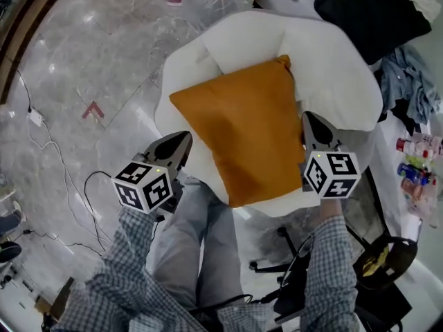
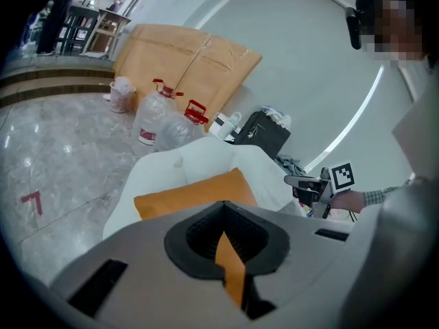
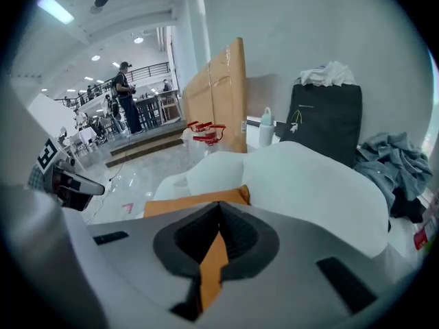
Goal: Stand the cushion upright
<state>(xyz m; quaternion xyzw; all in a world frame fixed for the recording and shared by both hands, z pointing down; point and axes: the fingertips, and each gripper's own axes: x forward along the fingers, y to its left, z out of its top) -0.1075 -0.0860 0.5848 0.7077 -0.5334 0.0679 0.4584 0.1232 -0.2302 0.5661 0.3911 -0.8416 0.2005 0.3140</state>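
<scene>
Left hand-held gripper [image 1: 184, 141] and right hand-held gripper [image 1: 308, 118] are both clenched to a thin slit with orange showing through, and they flank the cushion [image 1: 242, 130] just beside its left and right edges. In each gripper view the gripper's own body hides the cushion's near half. The cushion is square, of smooth orange fabric, and lies tilted on a white padded armchair [image 1: 332, 68].

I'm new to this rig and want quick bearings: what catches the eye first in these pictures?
The orange cushion dominates the scene, lying on the seat of a white armchair at the centre of the head view. A gripper sits close to each of its sides, the left gripper and the right gripper, both with jaws together and neither clearly holding it. Behind the chair, water jugs with red handles stand on the marble floor.
</scene>
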